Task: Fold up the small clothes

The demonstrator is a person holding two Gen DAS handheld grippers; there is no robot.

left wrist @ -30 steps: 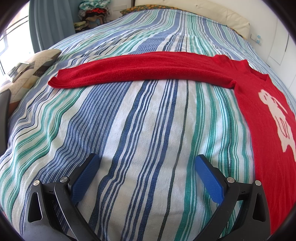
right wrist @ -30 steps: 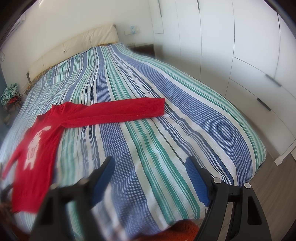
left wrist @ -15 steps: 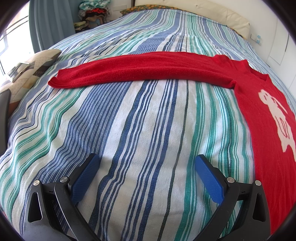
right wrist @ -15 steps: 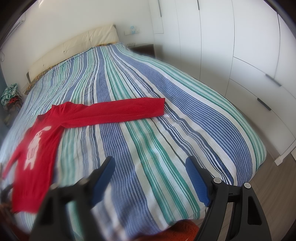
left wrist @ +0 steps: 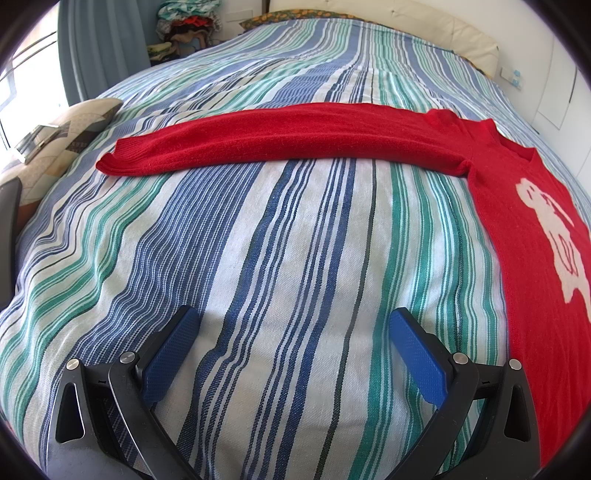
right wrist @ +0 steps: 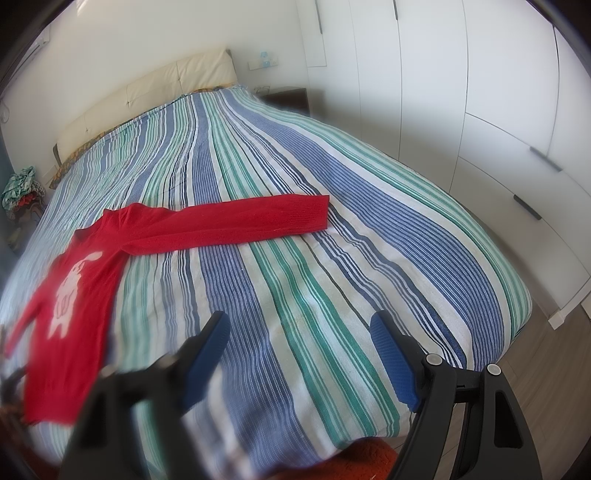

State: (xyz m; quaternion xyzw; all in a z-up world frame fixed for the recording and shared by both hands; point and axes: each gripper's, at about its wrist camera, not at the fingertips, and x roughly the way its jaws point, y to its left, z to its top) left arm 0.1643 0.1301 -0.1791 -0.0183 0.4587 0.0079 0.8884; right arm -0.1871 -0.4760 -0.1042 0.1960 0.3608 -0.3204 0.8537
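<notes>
A small red sweater with a white animal figure lies flat on the striped bedspread. One sleeve stretches out to the left in the left wrist view. The sweater also shows in the right wrist view, its other sleeve stretched to the right. My left gripper is open and empty, low over the bedspread, well short of the sleeve. My right gripper is open and empty above the bed's near part, to the right of the sweater's body.
A patterned cushion lies at the bed's left edge. A pile of clothes stands beyond the far left corner. White wardrobe doors run along the right side. The headboard is at the far end. Wooden floor shows past the bed's right corner.
</notes>
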